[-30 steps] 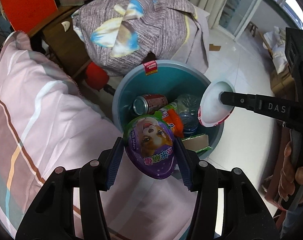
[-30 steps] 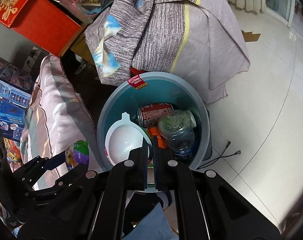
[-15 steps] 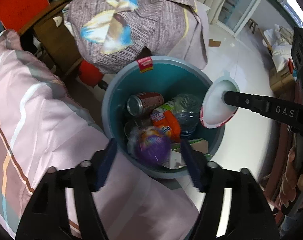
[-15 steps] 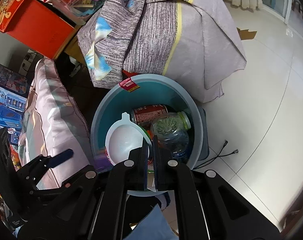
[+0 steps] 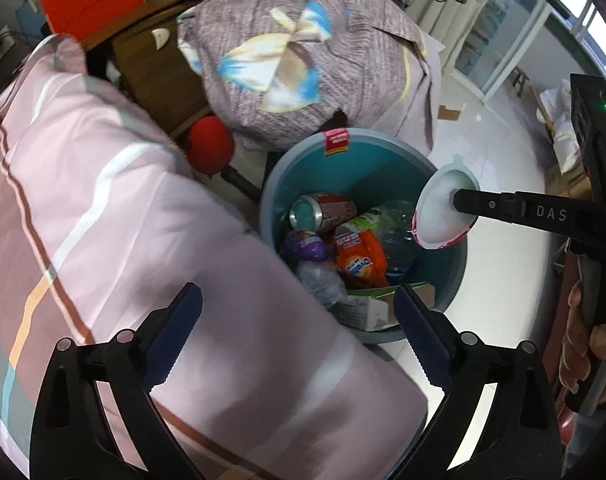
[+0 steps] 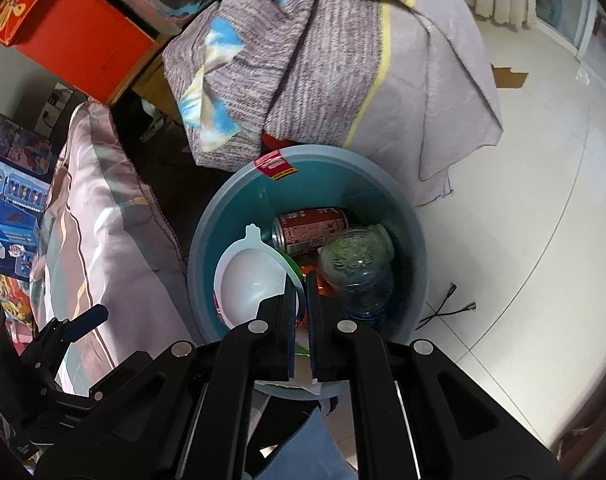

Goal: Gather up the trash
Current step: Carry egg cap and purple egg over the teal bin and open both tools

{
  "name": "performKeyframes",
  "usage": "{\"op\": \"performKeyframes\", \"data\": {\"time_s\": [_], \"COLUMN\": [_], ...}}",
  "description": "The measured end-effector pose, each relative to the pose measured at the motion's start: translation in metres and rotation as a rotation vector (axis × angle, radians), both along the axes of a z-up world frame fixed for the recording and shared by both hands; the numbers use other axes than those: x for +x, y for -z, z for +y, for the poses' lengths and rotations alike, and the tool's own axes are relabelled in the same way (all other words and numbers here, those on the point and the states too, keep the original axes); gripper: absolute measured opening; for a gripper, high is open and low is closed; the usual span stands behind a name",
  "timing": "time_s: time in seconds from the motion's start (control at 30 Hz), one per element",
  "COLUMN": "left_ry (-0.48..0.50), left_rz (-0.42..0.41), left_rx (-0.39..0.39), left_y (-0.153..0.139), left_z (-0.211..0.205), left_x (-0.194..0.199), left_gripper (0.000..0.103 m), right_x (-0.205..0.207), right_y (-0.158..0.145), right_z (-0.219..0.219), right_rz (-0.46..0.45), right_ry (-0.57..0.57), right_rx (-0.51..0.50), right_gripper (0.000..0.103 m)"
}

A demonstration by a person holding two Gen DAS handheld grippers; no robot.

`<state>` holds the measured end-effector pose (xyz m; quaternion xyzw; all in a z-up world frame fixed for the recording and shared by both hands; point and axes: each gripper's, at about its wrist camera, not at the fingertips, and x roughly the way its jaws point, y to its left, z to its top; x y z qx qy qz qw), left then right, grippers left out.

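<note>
Over the bin (image 5: pixel 367 148), left hand-held gripper (image 5: pixel 299 318) is opening, empty, purple egg (image 5: pixel 305 246) deposited; right hand-held gripper (image 6: pixel 301 304) pinches the white cup (image 6: pixel 251 280), not yet dropped.

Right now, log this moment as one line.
left gripper: opening, empty | right gripper: shut on white cup over bin | purple egg: in bin

White tiled floor (image 6: pixel 543 200), teal bin (image 6: pixel 417 248) standing on it, black cable (image 6: pixel 449 308) alongside
</note>
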<state>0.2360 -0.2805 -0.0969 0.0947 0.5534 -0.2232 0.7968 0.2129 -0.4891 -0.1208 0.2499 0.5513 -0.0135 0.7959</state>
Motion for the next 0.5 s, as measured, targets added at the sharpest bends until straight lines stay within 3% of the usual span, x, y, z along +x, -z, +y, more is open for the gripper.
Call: {"op": "performKeyframes", "data": {"time_s": [0.5], "left_ry": [-0.057], "left_rz": [-0.001], "left_rx": [-0.024], "left_y": [0.001], "left_z": [0.037], "left_x": [0.009], "left_gripper": [0.097], "right_x": [0.021], "right_y": [-0.004], "right_z": [0.034], "right_rz": [0.028], "right_ry": [-0.050], "right_rx": [-0.063], "right_gripper": [0.007]}}
